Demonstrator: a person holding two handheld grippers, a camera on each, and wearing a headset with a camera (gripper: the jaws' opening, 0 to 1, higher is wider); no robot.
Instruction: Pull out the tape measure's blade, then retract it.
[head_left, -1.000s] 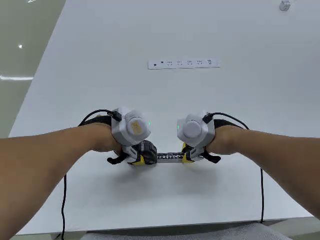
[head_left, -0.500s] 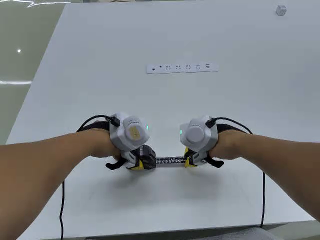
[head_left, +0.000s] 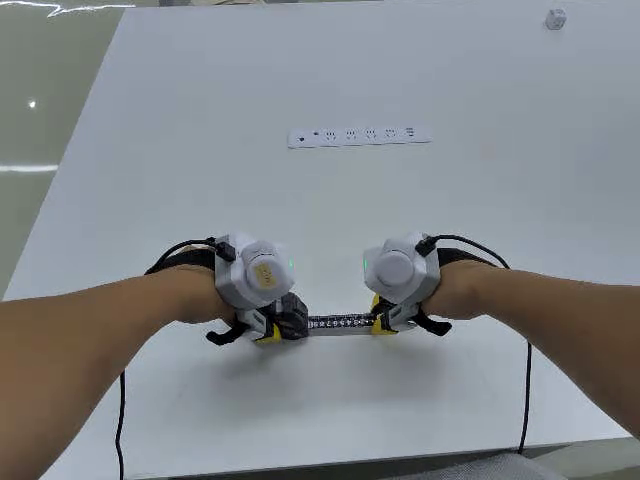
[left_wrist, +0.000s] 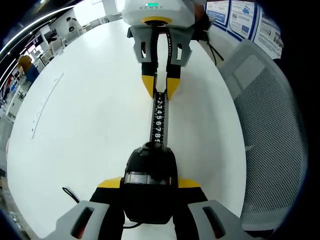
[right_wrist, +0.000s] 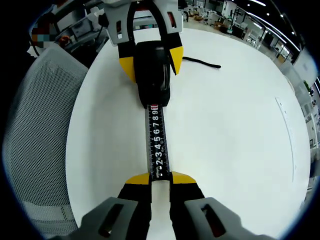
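Note:
The black tape measure case (left_wrist: 150, 182) sits between the yellow-tipped jaws of my left gripper (left_wrist: 149, 183), which is shut on it just above the white table. The numbered blade (right_wrist: 156, 142) runs out of the case (right_wrist: 153, 70) to my right gripper (right_wrist: 160, 178), shut on the blade's end. In the head view the left gripper (head_left: 275, 328) and the right gripper (head_left: 383, 323) face each other near the table's front edge, with the short stretch of blade (head_left: 338, 322) between them. From the left gripper view the blade (left_wrist: 158, 117) reaches the right gripper (left_wrist: 159, 89).
A white power strip (head_left: 358, 135) lies flat across the middle of the table. A small grey object (head_left: 554, 18) sits at the far right corner. Black cables (head_left: 525, 400) trail from both grippers. A grey mesh chair (left_wrist: 272, 130) stands at the table's near edge.
The two grippers have moved slightly apart, and a little more blade shows between them. The head camera has tilted a bit.

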